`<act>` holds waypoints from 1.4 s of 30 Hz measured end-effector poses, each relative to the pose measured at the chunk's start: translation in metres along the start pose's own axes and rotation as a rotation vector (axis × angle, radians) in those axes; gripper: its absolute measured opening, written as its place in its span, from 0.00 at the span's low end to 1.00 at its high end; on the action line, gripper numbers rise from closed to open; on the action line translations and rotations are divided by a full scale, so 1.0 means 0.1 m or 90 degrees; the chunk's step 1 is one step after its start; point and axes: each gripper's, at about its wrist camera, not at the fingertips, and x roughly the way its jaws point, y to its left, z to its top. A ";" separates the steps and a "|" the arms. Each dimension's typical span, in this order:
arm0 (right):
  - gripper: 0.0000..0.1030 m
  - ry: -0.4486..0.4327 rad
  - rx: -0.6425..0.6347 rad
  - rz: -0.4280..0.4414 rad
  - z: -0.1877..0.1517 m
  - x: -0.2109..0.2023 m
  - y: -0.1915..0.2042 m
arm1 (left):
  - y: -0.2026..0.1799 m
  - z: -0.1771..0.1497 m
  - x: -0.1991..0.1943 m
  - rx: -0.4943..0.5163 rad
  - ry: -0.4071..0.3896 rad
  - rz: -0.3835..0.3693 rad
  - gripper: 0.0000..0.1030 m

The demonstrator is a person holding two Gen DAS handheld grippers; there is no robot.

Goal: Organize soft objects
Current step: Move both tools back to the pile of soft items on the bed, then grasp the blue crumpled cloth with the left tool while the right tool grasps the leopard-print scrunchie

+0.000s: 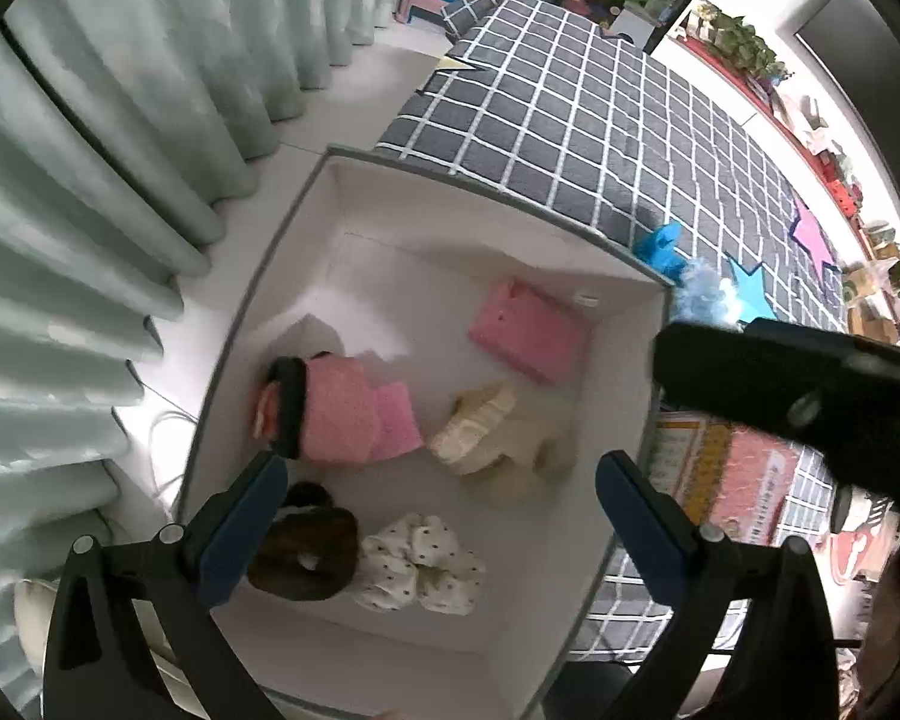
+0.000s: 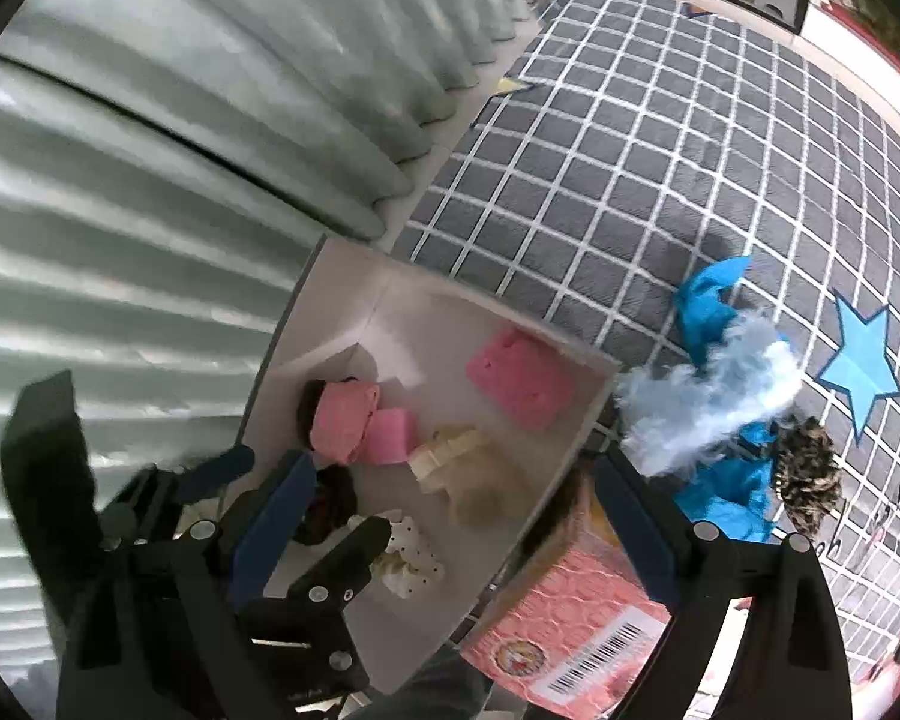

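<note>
My left gripper (image 1: 444, 516) is open and points down into a white box (image 1: 330, 228), with nothing between its fingers. In the box lie a pink pad (image 1: 531, 330), a pink fluffy piece with a black band (image 1: 336, 414), a cream fluffy piece (image 1: 492, 432), a brown scrunchie (image 1: 306, 546) and a white dotted scrunchie (image 1: 420, 564). My right gripper (image 2: 453, 516) is open and empty above the right wall of the box (image 2: 576, 426). Just beyond it on the checked cover lie a light blue fluffy piece (image 2: 708, 402), bright blue cloth (image 2: 708, 306) and a leopard-print scrunchie (image 2: 807, 474).
A grey checked cover (image 2: 660, 150) spreads to the right, with a blue star (image 2: 858, 366) on it. Pale green curtains (image 1: 90, 180) hang along the left. A pink carton with a barcode (image 2: 570, 618) stands beside the box. Shelves with clutter (image 1: 810, 120) line the far right.
</note>
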 end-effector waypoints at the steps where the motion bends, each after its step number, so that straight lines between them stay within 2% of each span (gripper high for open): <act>1: 0.92 -0.007 0.006 0.002 0.01 -0.07 -0.05 | -0.02 0.01 -0.02 0.001 -0.002 -0.003 1.00; 6: 0.92 -0.041 0.049 -0.012 0.01 -0.41 -0.46 | -0.20 0.13 -0.22 0.018 -0.023 -0.016 1.00; 10: 0.92 -0.072 0.146 -0.047 -0.04 -0.61 -1.13 | -0.34 0.25 -0.33 0.025 -0.022 -0.024 1.00; 14: 0.92 -0.041 0.233 -0.093 -0.18 -0.48 -1.77 | -0.54 0.34 -0.34 0.044 -0.009 -0.026 1.00; 17: 0.92 -0.011 0.272 -0.100 -0.31 -0.28 -2.07 | -0.72 0.37 -0.32 0.066 -0.003 -0.011 1.00; 21: 0.92 0.010 0.289 -0.072 -0.37 0.02 -2.23 | -0.93 0.41 -0.26 0.083 0.012 0.001 1.00; 24: 0.93 0.010 0.278 -0.044 -0.29 0.23 -2.23 | -1.05 0.43 -0.21 0.088 0.025 0.011 1.00; 26: 1.00 0.020 0.250 -0.044 -0.19 0.41 -2.18 | -1.12 0.44 -0.18 0.092 0.031 0.019 1.00; 32: 1.00 0.065 0.148 -0.137 -0.01 0.82 -2.14 | -1.34 0.51 -0.08 0.105 0.046 0.036 1.00; 35: 1.00 0.084 0.180 -0.159 -0.09 0.88 -2.39 | -1.52 0.59 0.01 0.116 0.045 0.037 1.00; 39: 1.00 0.066 0.242 -0.176 -0.29 0.72 -2.82 | -1.89 0.70 0.22 0.163 0.063 0.043 1.00; 42: 1.00 0.063 0.277 -0.194 -0.45 0.59 -3.15 | -2.12 0.76 0.46 0.191 0.094 0.056 1.00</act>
